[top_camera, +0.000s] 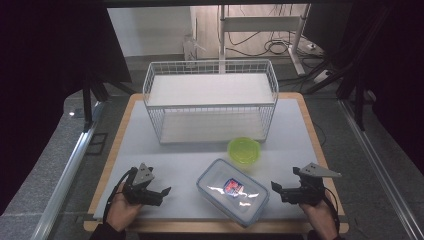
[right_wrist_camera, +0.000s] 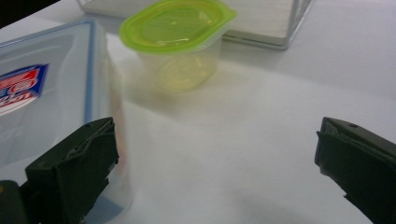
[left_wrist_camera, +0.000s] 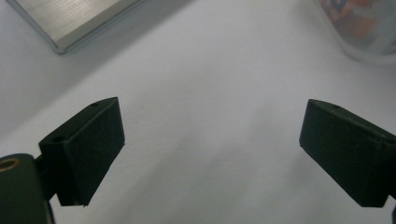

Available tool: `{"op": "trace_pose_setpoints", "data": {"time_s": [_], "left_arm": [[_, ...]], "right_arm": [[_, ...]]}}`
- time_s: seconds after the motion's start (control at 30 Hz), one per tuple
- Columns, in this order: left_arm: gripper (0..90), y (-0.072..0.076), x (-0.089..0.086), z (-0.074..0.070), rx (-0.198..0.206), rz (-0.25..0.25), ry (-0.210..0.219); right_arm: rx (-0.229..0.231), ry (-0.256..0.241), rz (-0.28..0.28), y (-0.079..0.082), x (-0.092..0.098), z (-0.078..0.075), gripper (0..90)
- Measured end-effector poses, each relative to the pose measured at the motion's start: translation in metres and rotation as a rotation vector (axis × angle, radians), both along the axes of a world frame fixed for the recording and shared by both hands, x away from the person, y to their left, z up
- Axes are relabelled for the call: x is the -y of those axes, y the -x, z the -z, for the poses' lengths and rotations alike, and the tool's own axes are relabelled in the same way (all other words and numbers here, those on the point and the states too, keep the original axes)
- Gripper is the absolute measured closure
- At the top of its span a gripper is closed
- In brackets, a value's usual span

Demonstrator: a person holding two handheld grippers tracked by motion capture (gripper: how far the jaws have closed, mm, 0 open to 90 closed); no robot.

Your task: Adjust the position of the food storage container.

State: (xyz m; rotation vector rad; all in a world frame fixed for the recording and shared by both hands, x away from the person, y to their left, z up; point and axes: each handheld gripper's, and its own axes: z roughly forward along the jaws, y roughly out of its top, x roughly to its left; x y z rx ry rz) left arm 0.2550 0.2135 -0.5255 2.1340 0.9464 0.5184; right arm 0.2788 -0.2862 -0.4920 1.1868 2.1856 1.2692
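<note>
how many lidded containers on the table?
2. A large clear box with a blue-edged lid lies near the front edge, between the two grippers. A small tub with a green lid stands just behind it, in front of the wire rack. The rack's shelves look empty.

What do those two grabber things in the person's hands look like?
Both are black. The left gripper and right gripper each have two chunky, blocky jaws, a grey three-cornered plate on top and a black cable trailing back past the hand.
</note>
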Motion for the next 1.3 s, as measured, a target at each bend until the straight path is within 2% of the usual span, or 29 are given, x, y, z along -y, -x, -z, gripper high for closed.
{"op": "trace_pose_setpoints", "data": {"time_s": [0.07,0.17,0.47,0.7,0.87,0.97,1.07,1.17,1.3], "left_arm": [[6.5,0.001,0.000,-0.002,0.008,-0.003,0.034],[5.9,0.002,0.001,-0.003,0.016,0.005,0.038],[4.7,0.002,0.005,-0.001,0.016,0.025,-0.003],[4.6,0.003,0.004,-0.002,0.026,0.011,0.021],[4.7,0.003,0.004,-0.002,0.036,0.010,0.014],[4.7,0.004,0.004,-0.003,0.040,0.008,0.014],[4.7,0.004,0.004,-0.003,0.049,0.005,0.014],[4.7,0.005,0.004,-0.003,0.058,0.004,0.013],[4.7,0.005,0.005,-0.003,0.068,0.004,0.006]], "right_arm": [[0.004,-0.004,0.011,-0.002,0.001,0.000,0.0],[0.006,0.007,0.021,-0.002,0.000,0.000,0.0],[-0.011,0.047,0.027,-0.003,-0.003,0.003,0.0],[-0.034,0.042,0.016,-0.004,-0.002,0.001,0.0],[-0.047,0.046,0.000,-0.006,-0.003,-0.002,2.9],[-0.048,0.059,-0.001,-0.008,-0.005,-0.007,9.5],[-0.058,0.049,-0.012,-0.012,-0.007,-0.011,17.4],[-0.067,0.051,-0.033,-0.017,-0.012,-0.018,28.0],[-0.067,0.078,-0.091,-0.026,-0.021,-0.027,41.6]]}}
